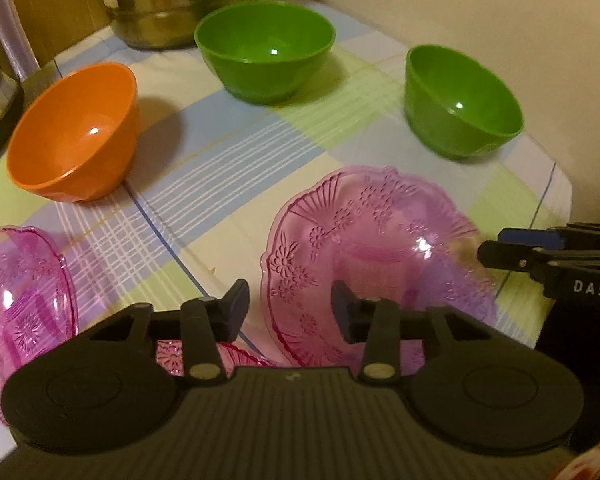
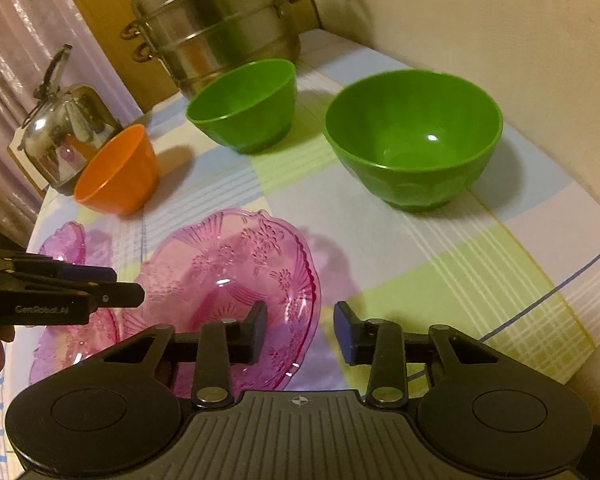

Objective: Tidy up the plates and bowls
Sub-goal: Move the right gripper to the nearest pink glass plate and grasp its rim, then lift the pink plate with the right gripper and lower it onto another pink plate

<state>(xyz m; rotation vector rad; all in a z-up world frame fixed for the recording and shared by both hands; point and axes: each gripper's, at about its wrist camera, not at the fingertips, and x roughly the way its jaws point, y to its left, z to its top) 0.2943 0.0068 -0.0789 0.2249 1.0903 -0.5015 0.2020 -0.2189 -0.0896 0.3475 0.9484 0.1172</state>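
Observation:
A pink glass plate point(image 1: 372, 252) lies near the table's front; it also shows in the right wrist view point(image 2: 236, 280). My left gripper point(image 1: 290, 312) is open and empty, hovering at that plate's left rim. My right gripper point(image 2: 300, 332) is open and empty, astride its right rim. A second pink plate point(image 1: 20, 304) lies at the left, and a third point(image 1: 204, 354) is mostly hidden under my left gripper. An orange bowl point(image 1: 76, 132) and two green bowls point(image 1: 264, 52) point(image 1: 460, 104) stand farther back, upright and apart.
A tall steel steamer pot point(image 2: 220, 24) stands at the back and a steel kettle point(image 2: 68, 128) at the far left. The checked tablecloth point(image 2: 440, 256) covers the table. A beige wall point(image 2: 500, 12) borders the right side. The table's front right edge point(image 2: 588, 360) is close.

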